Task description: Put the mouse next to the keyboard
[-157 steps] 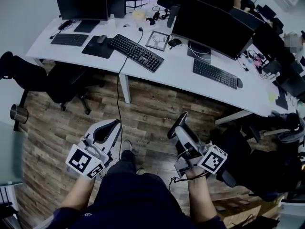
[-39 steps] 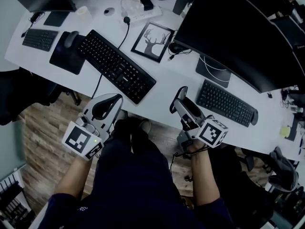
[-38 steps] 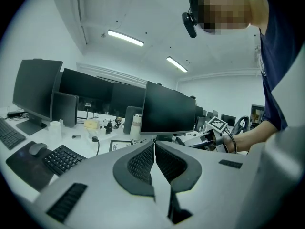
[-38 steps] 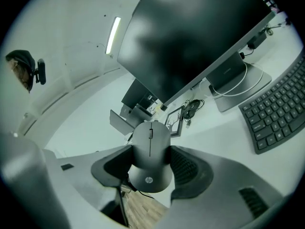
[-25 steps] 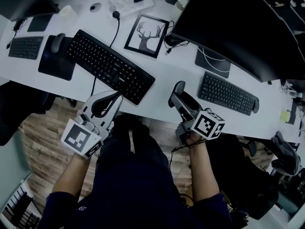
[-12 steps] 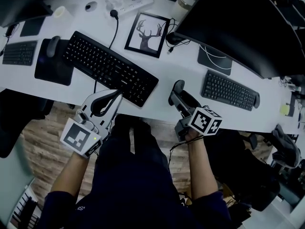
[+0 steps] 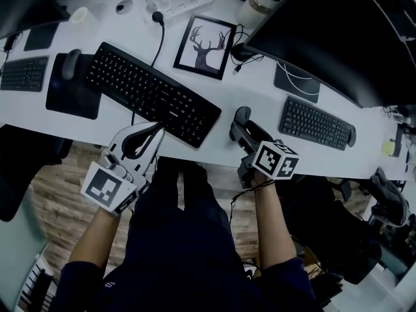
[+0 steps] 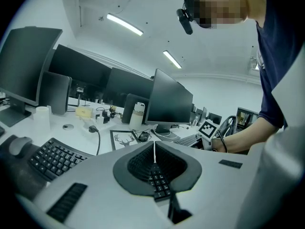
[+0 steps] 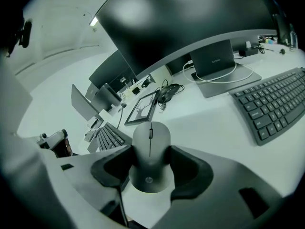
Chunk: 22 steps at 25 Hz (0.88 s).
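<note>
Head view: the right claw (image 7: 239, 120) grasps the mouse (image 7: 243, 114) low over the white worktop (image 7: 253, 86), between the large keyboard (image 7: 153, 93) and a smaller keyboard (image 7: 316, 123). The left claw (image 7: 156, 130) hangs at the worktop's near edge.

Left gripper view: this claw is clenched and empty.

Right gripper view: both pads press the mouse's sides. The mouse appears carried into place; setting down and release remain.

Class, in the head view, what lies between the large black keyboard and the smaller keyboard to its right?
Between the large black keyboard and the smaller keyboard is the right gripper, shut on the grey mouse, over otherwise bare white desk; the head view shows it.
</note>
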Each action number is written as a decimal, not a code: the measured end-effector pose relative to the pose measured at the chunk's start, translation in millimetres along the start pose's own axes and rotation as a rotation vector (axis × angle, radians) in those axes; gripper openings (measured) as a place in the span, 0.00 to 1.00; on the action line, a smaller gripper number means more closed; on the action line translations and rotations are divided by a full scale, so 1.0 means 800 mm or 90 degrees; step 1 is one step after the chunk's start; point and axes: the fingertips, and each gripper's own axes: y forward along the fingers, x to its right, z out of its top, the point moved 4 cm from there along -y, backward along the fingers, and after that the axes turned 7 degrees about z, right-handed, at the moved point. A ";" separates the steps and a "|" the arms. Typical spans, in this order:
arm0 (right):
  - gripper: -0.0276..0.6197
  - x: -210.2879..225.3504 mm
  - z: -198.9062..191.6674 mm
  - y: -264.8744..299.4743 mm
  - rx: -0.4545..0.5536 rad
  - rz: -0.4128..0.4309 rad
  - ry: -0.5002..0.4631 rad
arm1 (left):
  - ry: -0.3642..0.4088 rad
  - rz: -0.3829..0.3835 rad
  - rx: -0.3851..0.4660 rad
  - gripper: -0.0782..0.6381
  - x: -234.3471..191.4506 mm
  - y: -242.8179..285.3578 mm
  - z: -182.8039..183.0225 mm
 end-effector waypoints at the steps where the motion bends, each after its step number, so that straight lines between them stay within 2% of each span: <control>1: 0.44 0.001 0.000 0.002 -0.003 -0.005 -0.003 | 0.000 0.000 0.000 0.16 -0.002 0.000 0.001; 11: 0.44 0.010 -0.004 0.017 -0.024 -0.051 -0.016 | -0.001 -0.003 -0.001 0.16 -0.018 -0.002 -0.004; 22: 0.44 0.015 -0.004 0.028 -0.059 -0.123 -0.066 | -0.010 0.005 -0.005 0.16 -0.032 -0.005 -0.004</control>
